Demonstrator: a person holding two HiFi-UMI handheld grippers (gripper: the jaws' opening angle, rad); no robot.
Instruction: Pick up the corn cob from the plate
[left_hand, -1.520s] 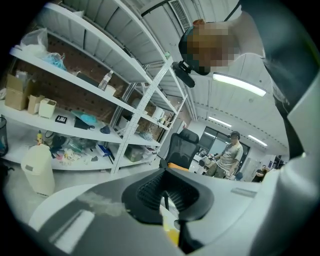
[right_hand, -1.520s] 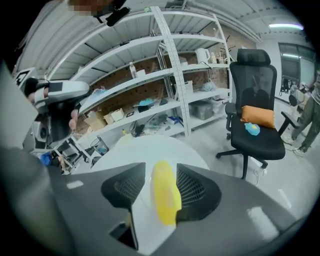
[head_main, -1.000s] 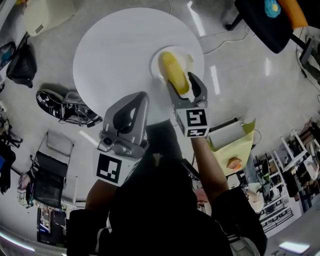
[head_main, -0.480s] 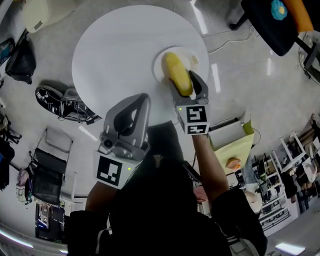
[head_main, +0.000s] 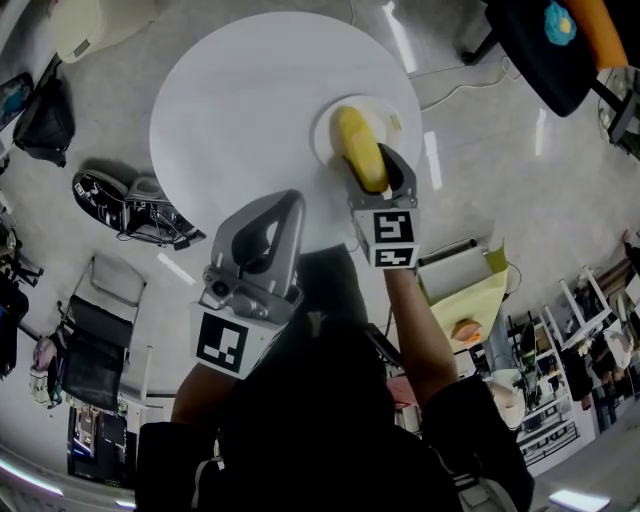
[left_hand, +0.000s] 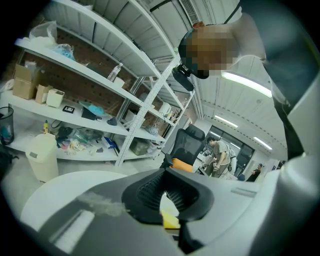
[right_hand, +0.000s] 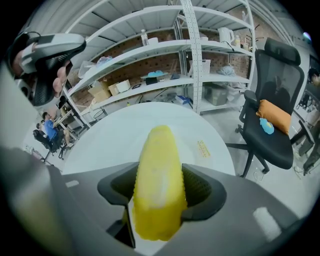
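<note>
- Right gripper (head_main: 372, 168) of mine is closing its jaws on the yellow corn cob (head_main: 358, 143), and the ribbed pads touch both its sides.
- The cob lies on the small round white plate (head_main: 322, 128) on the round white table (head_main: 230, 100).
- Left gripper (head_main: 287, 203) hangs at the table's edge, jaws together and empty.

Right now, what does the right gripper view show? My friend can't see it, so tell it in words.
A yellow corn cob fills the middle, lying between two grey fingers that are closing on it from both sides. Behind it are a round white table, long shelves full of boxes, and a black office chair on the right.
</note>
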